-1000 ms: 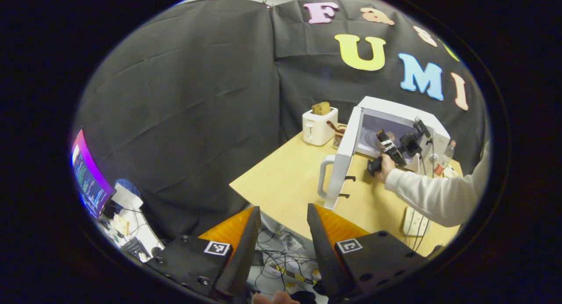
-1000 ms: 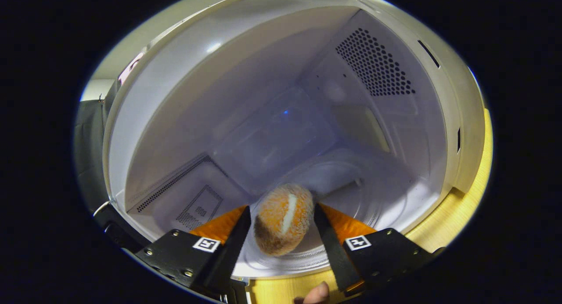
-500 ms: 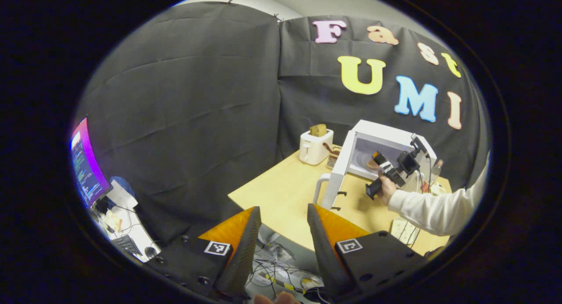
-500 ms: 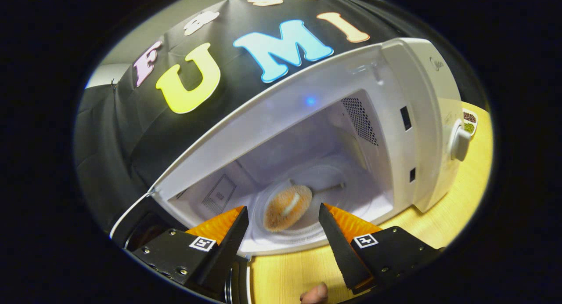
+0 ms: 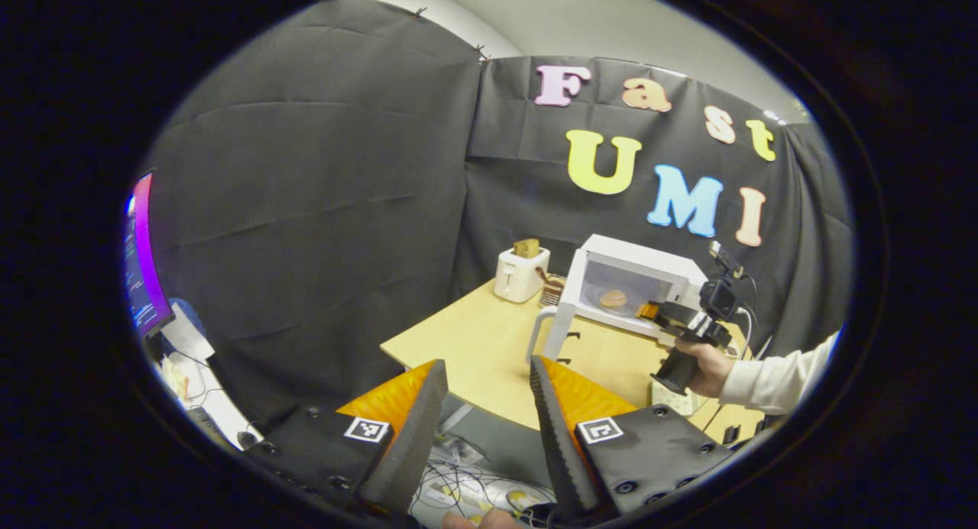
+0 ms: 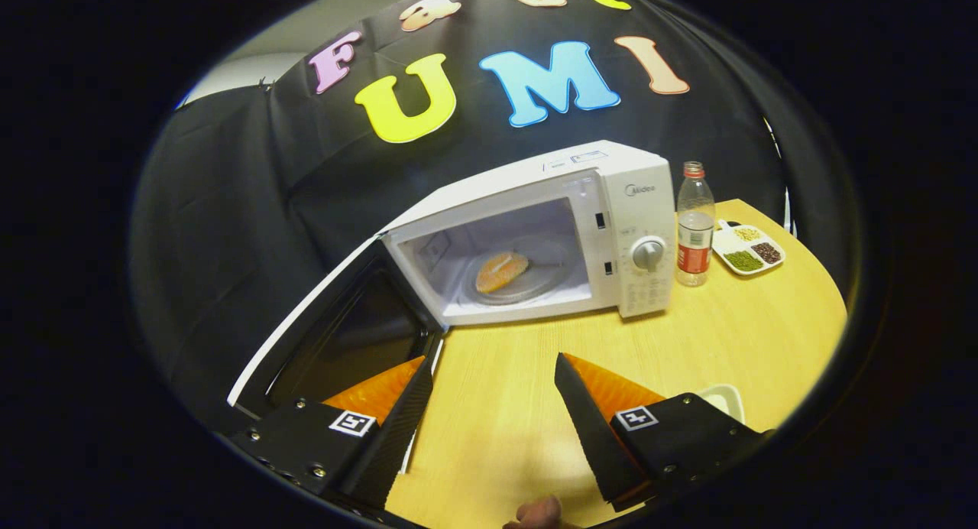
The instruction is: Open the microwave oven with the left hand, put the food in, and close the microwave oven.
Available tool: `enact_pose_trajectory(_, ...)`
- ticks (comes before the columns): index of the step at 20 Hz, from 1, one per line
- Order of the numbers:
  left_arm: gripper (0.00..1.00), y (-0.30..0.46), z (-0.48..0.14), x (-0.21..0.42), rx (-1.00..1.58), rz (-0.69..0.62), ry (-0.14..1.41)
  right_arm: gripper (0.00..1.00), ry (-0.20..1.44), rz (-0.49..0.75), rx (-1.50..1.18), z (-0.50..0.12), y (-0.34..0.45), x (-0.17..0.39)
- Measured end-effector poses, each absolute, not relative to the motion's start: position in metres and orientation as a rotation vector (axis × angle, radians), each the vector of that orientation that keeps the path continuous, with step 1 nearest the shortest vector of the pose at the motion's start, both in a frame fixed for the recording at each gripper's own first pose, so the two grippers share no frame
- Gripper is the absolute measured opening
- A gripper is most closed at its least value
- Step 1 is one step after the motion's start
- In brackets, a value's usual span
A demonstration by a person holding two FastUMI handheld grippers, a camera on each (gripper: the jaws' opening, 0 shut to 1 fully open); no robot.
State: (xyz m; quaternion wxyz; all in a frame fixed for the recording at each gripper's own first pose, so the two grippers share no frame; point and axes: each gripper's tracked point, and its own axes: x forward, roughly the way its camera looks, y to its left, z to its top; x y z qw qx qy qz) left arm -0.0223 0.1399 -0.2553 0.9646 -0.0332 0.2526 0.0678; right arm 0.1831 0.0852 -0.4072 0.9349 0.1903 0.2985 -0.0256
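The pale wooden bench (image 6: 749,322) carries a white microwave (image 6: 603,185) with its door (image 6: 336,338) swung wide. Just right of it stands a clear bottle (image 6: 694,223), and beside that a white divided dish (image 6: 747,248) of beans. Near the far corner a white toaster (image 5: 519,275) sits left of the microwave.

A pale wooden table (image 6: 733,338) stands in front of the black cloth wall (image 5: 306,193). On it, a clear bottle (image 6: 694,225) with a red label stands upright, and just beyond that lies a small white dish (image 6: 749,248) with compartments of green and dark grains. A white toaster (image 5: 520,274) with bread poking from its slot sits near the table's far edge. Off to one side a lit monitor (image 5: 141,261) glows above a cluttered desk, and tangled cables (image 5: 474,487) lie on the floor below.
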Motion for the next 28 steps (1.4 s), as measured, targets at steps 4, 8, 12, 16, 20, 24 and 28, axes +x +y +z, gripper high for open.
enact_pose_trajectory(4,0.75,0.135,-0.249,-0.012,-0.089,0.085,0.497,0.98,0.639,0.028,0.335,-0.38,0.07,0.114)
enact_pose_trajectory(8,0.75,0.121,-0.246,0.005,-0.064,0.059,0.471,0.98,0.638,0.13,0.254,-0.347,0.044,0.065)
enact_pose_trajectory(12,0.69,0.102,-0.259,0.034,-0.052,0.057,0.502,0.98,0.538,0.141,0.159,-0.301,0.005,0.038)
enact_pose_trajectory(16,0.69,0.093,-0.278,0.067,-0.047,0.052,0.537,0.98,0.495,0.116,0.134,-0.284,-0.02,0.014)
enact_pose_trajectory(20,0.75,0.112,-0.324,0.127,-0.08,0.042,0.59,0.98,0.512,0.029,0.1,-0.292,-0.032,0.003)
enact_pose_trajectory(24,0.75,0.154,-0.384,0.193,-0.035,0.029,0.635,0.98,0.579,-0.066,0.11,-0.303,-0.026,0.0)
enact_pose_trajectory(28,0.7,0.158,-0.463,0.234,-0.136,-0.022,0.757,0.98,0.648,-0.186,0.081,-0.316,-0.027,0.012)
